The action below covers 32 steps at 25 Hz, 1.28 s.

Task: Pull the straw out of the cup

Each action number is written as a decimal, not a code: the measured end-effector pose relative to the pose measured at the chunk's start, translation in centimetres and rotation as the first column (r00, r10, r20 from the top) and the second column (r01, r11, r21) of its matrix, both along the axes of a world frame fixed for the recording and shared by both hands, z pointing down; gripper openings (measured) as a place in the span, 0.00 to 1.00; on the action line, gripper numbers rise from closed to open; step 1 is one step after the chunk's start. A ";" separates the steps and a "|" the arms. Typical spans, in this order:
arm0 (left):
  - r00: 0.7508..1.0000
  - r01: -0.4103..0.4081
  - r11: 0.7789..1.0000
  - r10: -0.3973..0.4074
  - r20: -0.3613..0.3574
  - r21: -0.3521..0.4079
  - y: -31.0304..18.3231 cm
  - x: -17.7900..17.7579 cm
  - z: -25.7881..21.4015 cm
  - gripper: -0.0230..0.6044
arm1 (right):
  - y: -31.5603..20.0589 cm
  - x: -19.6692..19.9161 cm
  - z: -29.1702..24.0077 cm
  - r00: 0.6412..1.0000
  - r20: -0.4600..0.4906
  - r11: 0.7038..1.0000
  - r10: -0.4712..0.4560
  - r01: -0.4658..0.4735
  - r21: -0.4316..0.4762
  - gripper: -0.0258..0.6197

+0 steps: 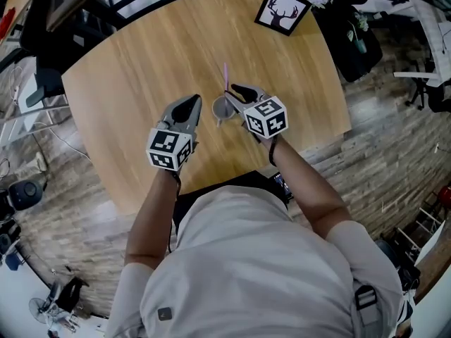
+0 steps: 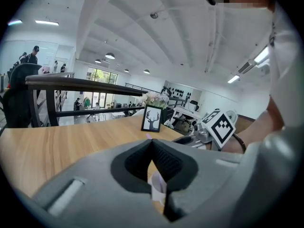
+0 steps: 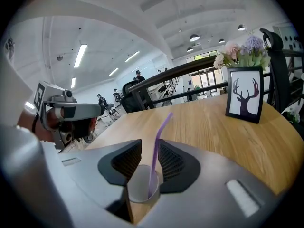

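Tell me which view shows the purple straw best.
The right gripper view: the straw stands full length in the cup, between the right gripper and its parted jaws. The head view shows only a thin line; the left gripper view, mere slivers.

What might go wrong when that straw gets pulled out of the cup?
The left gripper is shut beside the cup, not holding it, so the cup may lift or tip with the straw. The right gripper straddles the thin straw, jaws apart; closing off-centre might bend it or slip.
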<state>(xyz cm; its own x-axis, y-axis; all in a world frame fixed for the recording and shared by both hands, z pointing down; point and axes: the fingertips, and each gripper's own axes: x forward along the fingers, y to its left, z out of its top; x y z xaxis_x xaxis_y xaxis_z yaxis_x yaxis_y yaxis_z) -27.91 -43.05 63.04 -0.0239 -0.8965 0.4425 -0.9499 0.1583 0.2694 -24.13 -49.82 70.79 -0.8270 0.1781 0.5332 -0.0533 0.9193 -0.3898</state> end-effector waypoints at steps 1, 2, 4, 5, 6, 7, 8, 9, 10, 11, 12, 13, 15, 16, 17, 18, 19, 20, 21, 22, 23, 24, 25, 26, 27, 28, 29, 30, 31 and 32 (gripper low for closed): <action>1.000 0.005 1.000 -0.005 -0.004 -0.002 0.0 0.0 0.1 0.04 | -0.1 -0.1 0.4 1.000 -0.006 1.000 0.005 -0.005 -0.007 0.23; 1.000 0.007 1.000 -0.007 -0.009 -0.004 0.0 0.0 0.3 0.04 | -0.2 -0.2 0.8 1.000 -0.010 1.000 0.011 -0.011 -0.017 0.23; 1.000 0.009 1.000 -0.009 -0.017 -0.008 0.0 0.2 0.6 0.04 | -0.1 -0.3 1.5 1.000 -0.018 0.999 0.020 -0.020 -0.039 0.23; 1.000 0.008 1.000 -0.008 -0.020 -0.008 0.0 0.3 0.8 0.04 | -0.1 -0.4 1.9 1.000 -0.021 0.999 0.023 -0.024 -0.047 0.23; 1.000 0.006 1.000 -0.006 -0.022 -0.009 0.0 0.5 0.9 0.04 | -0.1 -0.4 2.2 0.999 -0.024 0.998 0.026 -0.027 -0.051 0.22; 1.000 0.004 1.000 -0.004 -0.023 -0.009 0.0 0.7 1.0 0.04 | -0.2 -0.5 2.5 0.999 -0.026 0.998 0.027 -0.029 -0.052 0.21; 1.000 0.002 1.000 -0.002 -0.024 -0.010 0.0 0.8 1.1 0.04 | -0.1 -0.5 2.7 0.999 -0.027 0.998 0.027 -0.029 -0.054 0.19; 1.000 0.001 1.000 -0.001 -0.024 -0.011 0.1 0.9 1.2 0.04 | -0.1 -0.6 2.9 0.999 -0.028 0.998 0.025 -0.026 -0.057 0.18; 1.000 0.002 1.000 -0.003 -0.024 -0.012 0.2 0.8 1.3 0.04 | 0.1 -0.6 3.0 0.999 -0.027 0.998 0.021 -0.023 -0.063 0.17; 1.000 0.006 1.000 -0.006 -0.025 -0.013 0.3 0.8 1.3 0.04 | 0.2 -0.6 3.0 0.999 -0.026 0.997 0.019 -0.021 -0.071 0.14; 1.000 0.010 1.000 -0.011 -0.026 -0.013 0.4 0.6 1.3 0.04 | 0.2 -0.5 3.1 1.000 -0.024 0.997 0.020 -0.021 -0.076 0.11; 0.999 0.015 1.000 -0.015 -0.028 -0.014 0.5 0.5 1.3 0.04 | 0.3 -0.5 3.0 1.000 -0.023 0.997 0.021 -0.023 -0.078 0.11; 0.999 0.021 1.000 -0.022 -0.031 -0.015 0.8 0.3 1.4 0.04 | 0.2 -0.4 3.0 1.000 -0.019 0.997 0.025 -0.026 -0.075 0.11; 0.999 0.022 1.000 -0.023 -0.032 -0.015 0.9 0.3 1.4 0.04 | 0.2 -0.4 3.0 1.000 -0.017 0.997 0.026 -0.027 -0.073 0.11; 0.999 0.022 1.000 -0.023 -0.033 -0.015 1.0 0.3 1.4 0.04 | 0.2 -0.4 3.0 1.000 -0.016 0.997 0.026 -0.027 -0.071 0.11; 0.999 0.022 1.000 -0.022 -0.034 -0.015 1.1 0.4 1.4 0.04 | 0.2 -0.4 2.9 1.000 -0.014 0.997 0.027 -0.028 -0.070 0.11; 0.999 0.021 1.000 -0.021 -0.035 -0.014 1.2 0.6 1.4 0.04 | 0.2 -0.3 2.7 1.000 -0.011 0.997 0.027 -0.028 -0.068 0.11; 0.999 0.020 1.000 -0.020 -0.036 -0.012 1.4 0.7 1.3 0.04 | 0.3 -0.3 2.6 1.000 -0.008 0.998 0.028 -0.028 -0.064 0.11; 0.999 0.019 1.000 -0.019 -0.037 -0.011 1.6 0.8 1.3 0.04 | 0.3 -0.3 2.3 1.000 -0.004 0.998 0.029 -0.030 -0.060 0.11; 0.999 0.017 1.000 -0.018 -0.038 -0.009 1.7 0.9 1.2 0.04 | 0.3 -0.2 2.0 0.999 0.000 0.998 0.032 -0.032 -0.056 0.11; 0.999 0.015 1.000 -0.015 -0.040 -0.006 2.0 1.0 1.0 0.04 | 0.4 -0.2 1.6 0.999 0.004 0.998 0.035 -0.035 -0.052 0.11; 0.999 0.013 1.000 -0.013 -0.041 -0.001 2.2 1.1 0.9 0.04 | 0.5 -0.1 1.2 0.999 0.009 0.998 0.037 -0.037 -0.049 0.11; 0.999 0.011 1.000 -0.011 -0.042 0.004 2.4 1.2 0.6 0.04 | 0.7 0.0 0.8 0.999 0.015 0.998 0.038 -0.038 -0.044 0.11; 0.999 0.009 1.000 -0.008 -0.042 0.010 2.7 1.2 0.4 0.04 | 0.9 0.0 0.3 0.999 0.021 0.999 0.039 -0.039 -0.036 0.11; 0.999 0.006 1.000 -0.005 -0.040 0.017 3.0 1.2 0.1 0.04 | 1.0 0.1 -0.2 0.999 0.028 0.999 0.042 -0.041 -0.027 0.11; 0.999 0.004 1.000 -0.003 -0.036 0.023 3.3 1.1 -0.3 0.04 | 1.2 0.1 -0.6 0.998 0.036 0.999 0.047 -0.046 -0.018 0.11; 1.000 0.001 1.000 0.000 -0.030 0.030 3.6 1.1 -0.7 0.04 | 1.4 0.2 -1.1 0.998 0.042 0.999 0.054 -0.053 -0.011 0.11; 1.000 -0.002 0.999 0.003 -0.024 0.036 4.1 1.0 -1.2 0.04 | 1.6 0.3 -1.6 0.997 0.046 0.998 0.063 -0.062 -0.004 0.11; 1.000 -0.005 0.999 0.006 -0.018 0.043 4.5 1.0 -1.7 0.04 | 1.9 0.5 -2.1 0.996 0.051 0.997 0.073 -0.073 0.001 0.11; 1.000 -0.009 0.999 0.010 -0.014 0.050 5.0 1.1 -2.2 0.04 | 2.3 0.7 -2.6 0.995 0.057 0.996 0.083 -0.083 0.006 0.11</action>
